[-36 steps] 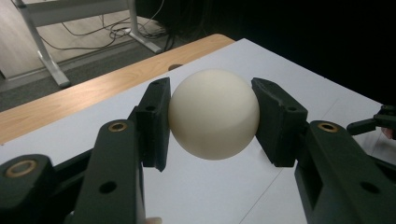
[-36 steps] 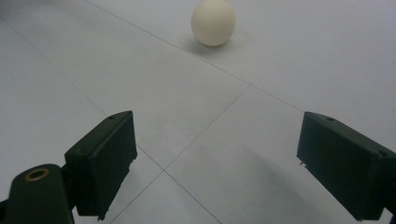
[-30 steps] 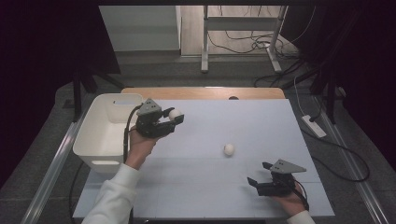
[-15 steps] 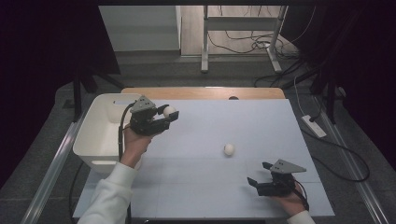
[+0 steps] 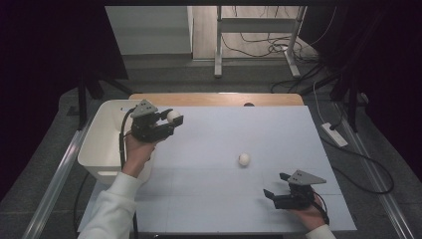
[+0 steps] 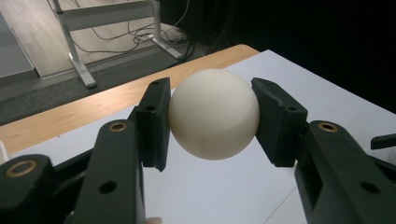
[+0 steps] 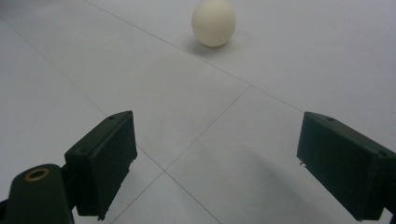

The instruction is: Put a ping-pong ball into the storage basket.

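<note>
While the right gripper (image 5: 282, 191) rests low on the near right of the pale grey surface (image 5: 278, 134), fingers spread and empty, a cream round ball (image 5: 244, 159) lies free just beyond; a nudge could roll it. Farther left, the left gripper (image 5: 171, 122) pinches a second cream ball (image 6: 213, 113) beside the white plastic bin (image 5: 99, 144); I'd guess a slack squeeze drops it short.

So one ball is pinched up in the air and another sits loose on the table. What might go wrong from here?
1. The held ball is round and smooth, gripped by the left tongs only at its two sides; it might slip out and miss the white bin.
2. The loose ball lies free on the flat table; a nudge from the open right tongs might send it rolling off.
</note>
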`<state>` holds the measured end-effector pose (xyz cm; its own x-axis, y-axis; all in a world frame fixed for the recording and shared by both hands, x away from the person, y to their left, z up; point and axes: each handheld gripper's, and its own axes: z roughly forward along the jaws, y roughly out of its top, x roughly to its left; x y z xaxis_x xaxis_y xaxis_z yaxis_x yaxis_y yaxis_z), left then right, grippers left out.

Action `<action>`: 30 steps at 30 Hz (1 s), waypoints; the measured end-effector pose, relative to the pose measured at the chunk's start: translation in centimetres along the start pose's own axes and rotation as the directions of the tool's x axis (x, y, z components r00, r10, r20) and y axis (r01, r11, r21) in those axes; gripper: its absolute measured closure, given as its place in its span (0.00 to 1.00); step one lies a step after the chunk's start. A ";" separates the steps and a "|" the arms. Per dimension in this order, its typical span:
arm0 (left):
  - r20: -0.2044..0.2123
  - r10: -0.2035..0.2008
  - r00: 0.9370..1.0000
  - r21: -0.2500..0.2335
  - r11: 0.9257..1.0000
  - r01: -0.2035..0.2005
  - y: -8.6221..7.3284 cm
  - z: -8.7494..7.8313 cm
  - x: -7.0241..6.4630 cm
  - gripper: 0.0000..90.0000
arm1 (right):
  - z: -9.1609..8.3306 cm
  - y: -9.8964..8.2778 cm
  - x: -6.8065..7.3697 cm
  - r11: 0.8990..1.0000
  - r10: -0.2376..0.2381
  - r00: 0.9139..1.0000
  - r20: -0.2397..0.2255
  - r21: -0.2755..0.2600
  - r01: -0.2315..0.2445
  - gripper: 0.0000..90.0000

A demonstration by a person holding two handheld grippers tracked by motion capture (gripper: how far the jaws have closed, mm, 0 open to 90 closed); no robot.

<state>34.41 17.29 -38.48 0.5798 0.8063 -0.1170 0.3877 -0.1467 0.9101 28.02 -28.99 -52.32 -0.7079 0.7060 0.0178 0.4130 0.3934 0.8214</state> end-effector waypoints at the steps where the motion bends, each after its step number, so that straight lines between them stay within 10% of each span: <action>1: -0.002 -0.001 1.000 0.002 1.000 0.001 0.0 -0.1 0.1 0.56 | 0.0 0.0 0.0 1.000 0.000 1.000 0.000 0.000 0.000 0.13; 30: -0.084 -0.038 0.996 -0.002 0.999 0.038 0.0 -2.0 2.7 0.56 | 0.0 0.0 0.0 1.000 0.002 1.000 0.001 -0.003 -0.002 0.13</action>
<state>34.57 20.58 -38.00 0.5026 0.8564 -0.1183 0.4083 -0.1145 0.9056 28.02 -28.99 -52.27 -0.7070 0.7070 0.0187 0.4125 0.3908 0.8229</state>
